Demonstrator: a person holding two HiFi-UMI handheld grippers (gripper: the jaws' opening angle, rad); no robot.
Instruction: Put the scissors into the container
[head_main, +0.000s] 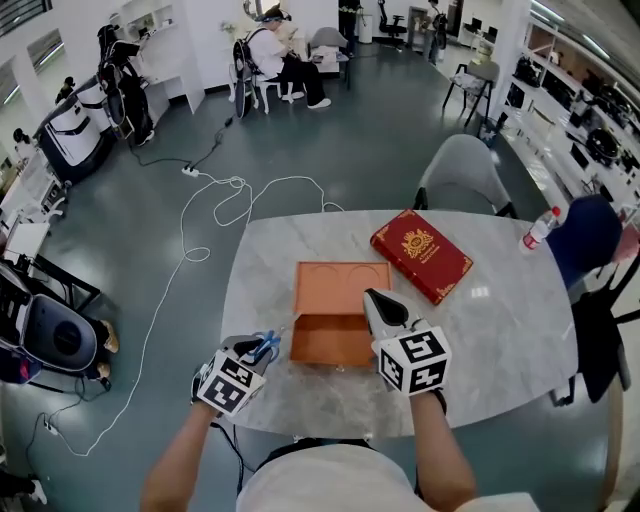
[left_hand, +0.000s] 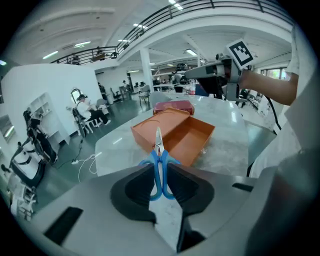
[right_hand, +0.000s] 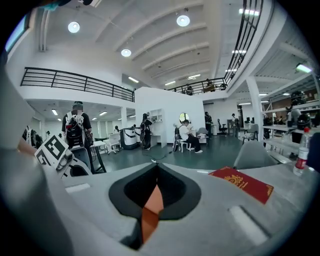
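Scissors (left_hand: 158, 150): blue-handled, steel-bladed pair, held just left of the open orange cardboard container (head_main: 330, 352), tips pointing at it.
Left tongs (left_hand: 159, 172): closed on the scissors' blue handles.
Right tongs (right_hand: 151, 195): pinched shut on the container's right wall, an orange edge between them.
Container: on the pale marble worktop (head_main: 500, 330), lid lying open behind it.
Book (head_main: 421, 254): red, gold-crested, flat beyond the container's right corner.

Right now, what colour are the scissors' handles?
Blue. The scissors show best in the left gripper view, held between its jaws.
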